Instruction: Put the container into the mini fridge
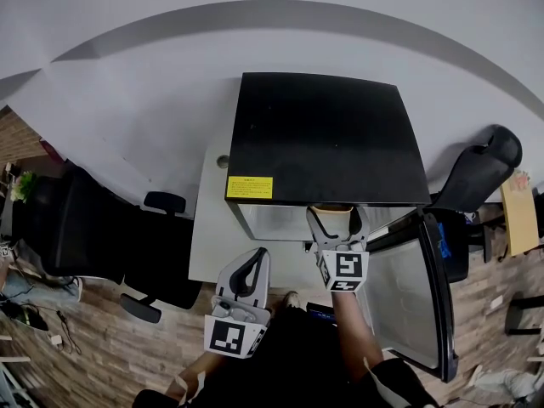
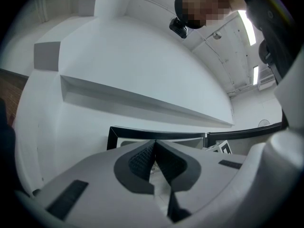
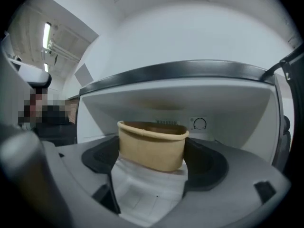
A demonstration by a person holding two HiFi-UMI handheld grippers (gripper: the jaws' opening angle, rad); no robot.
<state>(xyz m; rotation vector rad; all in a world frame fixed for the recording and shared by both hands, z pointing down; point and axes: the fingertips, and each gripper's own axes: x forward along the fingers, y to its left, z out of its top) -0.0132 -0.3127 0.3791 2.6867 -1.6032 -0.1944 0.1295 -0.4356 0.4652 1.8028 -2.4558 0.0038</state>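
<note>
Right gripper pinches the tan container between its jaws.
Container sits at the jaw tips, at the open mini fridge's mouth; left gripper pressed together, empty.

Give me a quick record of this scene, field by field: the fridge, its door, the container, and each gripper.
fridge: black-topped mini fridge on a white table
door: door open, swung to the right
container: tan open-topped container, at the fridge's open front
right gripper: right gripper shut on the container, pointing into the fridge
left gripper: left gripper with jaws together, empty, held short of the fridge
task state: container not yet released
</note>
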